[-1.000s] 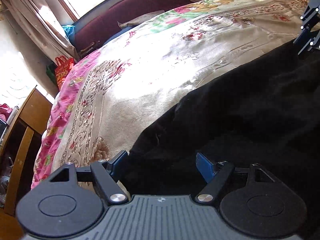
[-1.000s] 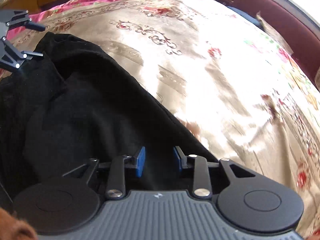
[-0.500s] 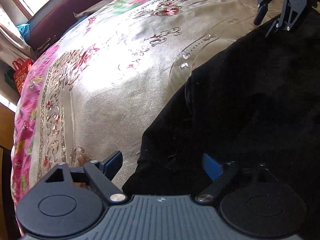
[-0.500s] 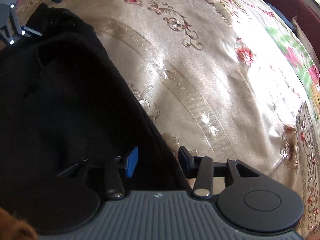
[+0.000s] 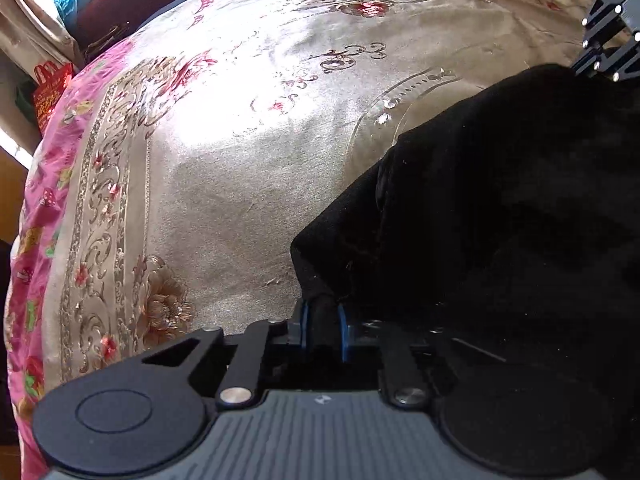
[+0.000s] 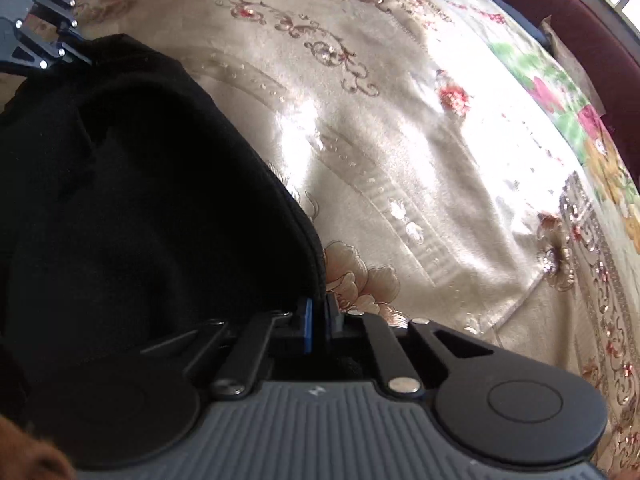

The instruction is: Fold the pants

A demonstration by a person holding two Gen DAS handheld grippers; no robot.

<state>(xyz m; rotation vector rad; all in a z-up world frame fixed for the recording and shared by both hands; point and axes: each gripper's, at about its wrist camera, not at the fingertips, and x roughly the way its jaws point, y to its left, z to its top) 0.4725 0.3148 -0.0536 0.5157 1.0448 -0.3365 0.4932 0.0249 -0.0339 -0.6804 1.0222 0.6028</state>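
Observation:
Black pants (image 5: 500, 208) lie on a beige floral bedspread (image 5: 240, 152). My left gripper (image 5: 323, 330) is shut on a corner of the pants at their left edge. My right gripper (image 6: 318, 322) is shut on the pants' (image 6: 140, 208) other corner, at their right edge. Each gripper shows in the other's view: the right one at the top right of the left wrist view (image 5: 608, 44), the left one at the top left of the right wrist view (image 6: 44, 36). The cloth between them bunches up in folds.
The bedspread (image 6: 420, 160) has a pink patterned border (image 5: 36, 216). A dark red headboard (image 5: 132, 4) and a curtained window stand beyond the bed. A red bag (image 5: 48, 92) sits by the bed's far left side.
Both grippers were open around the pants' edge and have shut on it. Both have dropped closer to the bedspread and tilted down.

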